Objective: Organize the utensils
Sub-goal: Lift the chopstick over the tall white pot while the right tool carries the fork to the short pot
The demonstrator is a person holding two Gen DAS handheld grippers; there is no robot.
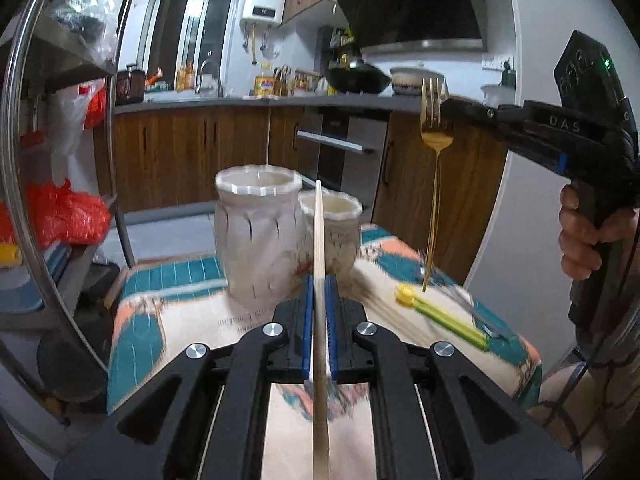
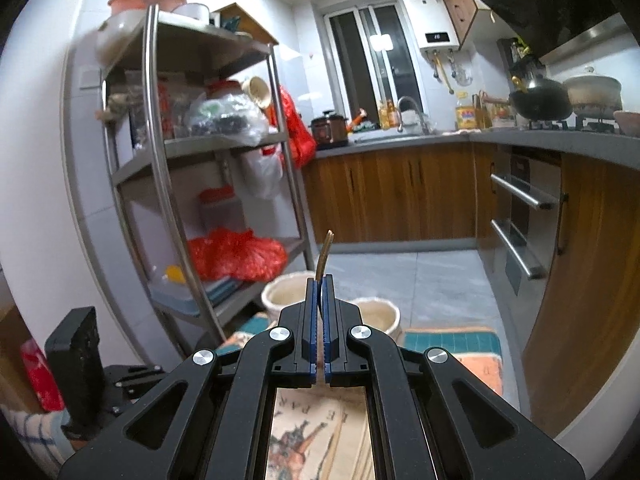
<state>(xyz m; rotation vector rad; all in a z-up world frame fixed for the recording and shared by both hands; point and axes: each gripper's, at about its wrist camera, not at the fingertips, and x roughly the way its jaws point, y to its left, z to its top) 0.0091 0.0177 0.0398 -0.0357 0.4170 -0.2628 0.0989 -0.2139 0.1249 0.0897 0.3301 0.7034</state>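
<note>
My left gripper [image 1: 319, 280] is shut on a pale wooden chopstick [image 1: 319, 232] that points forward toward two white ribbed jars, a larger one [image 1: 258, 236] and a smaller one [image 1: 336, 236], on a patterned cloth [image 1: 192, 320]. My right gripper [image 1: 442, 110] is shut on a gold fork [image 1: 435, 184], held by its head with the handle hanging down to the right of the jars. In the right wrist view the fork's tines [image 2: 325, 254] stick up between the right gripper's [image 2: 319, 280] blue pads, above the larger jar [image 2: 282, 292] and the smaller jar [image 2: 378, 312].
A yellow-green utensil [image 1: 440, 312] and a silver utensil [image 1: 480, 316] lie on the cloth at right. A metal shelf rack [image 2: 180, 184] with bags stands to the left. Kitchen counter and wooden cabinets [image 2: 400, 196] lie beyond.
</note>
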